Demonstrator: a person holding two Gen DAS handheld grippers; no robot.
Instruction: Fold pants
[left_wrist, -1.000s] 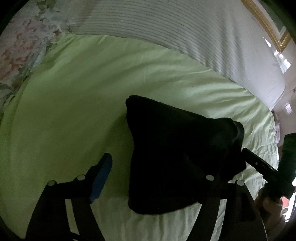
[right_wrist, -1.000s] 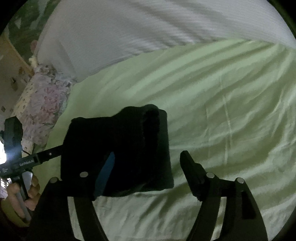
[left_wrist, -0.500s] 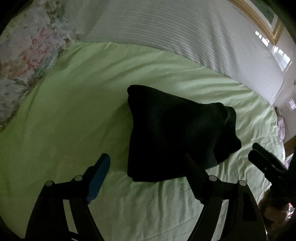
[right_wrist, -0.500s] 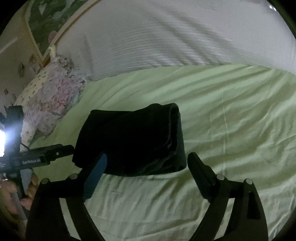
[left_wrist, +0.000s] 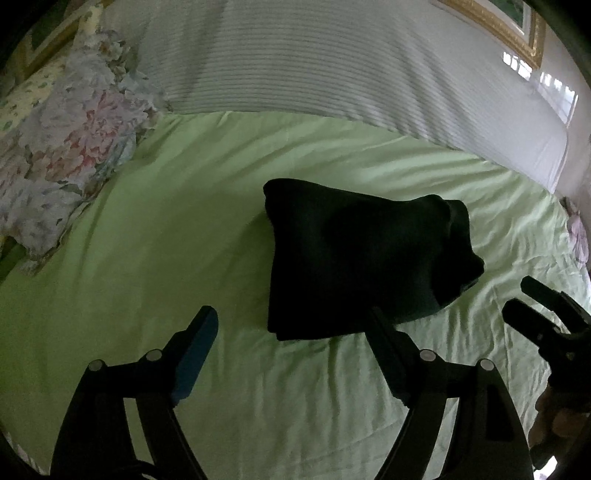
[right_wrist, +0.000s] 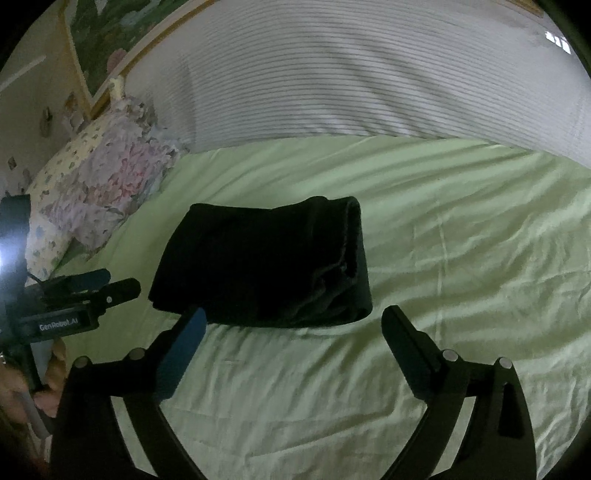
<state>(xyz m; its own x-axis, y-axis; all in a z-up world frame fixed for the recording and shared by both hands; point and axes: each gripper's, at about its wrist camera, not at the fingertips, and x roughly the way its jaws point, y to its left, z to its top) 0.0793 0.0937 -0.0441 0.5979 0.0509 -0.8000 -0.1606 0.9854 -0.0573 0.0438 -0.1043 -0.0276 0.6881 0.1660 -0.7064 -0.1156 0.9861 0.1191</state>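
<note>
The pants (right_wrist: 266, 262) lie folded into a thick dark bundle on the green sheet of the bed (right_wrist: 461, 240), well short of the striped white bedding (right_wrist: 351, 81) behind them. They look soft, limp and light, so layers may slip apart; a hold on the stacked near edge would best keep the fold together. The left gripper (left_wrist: 291, 339) and right gripper (right_wrist: 291, 336) hover just before that near edge, angled down; their fingers have just been opening and stand wide apart, with nothing between them.
</note>
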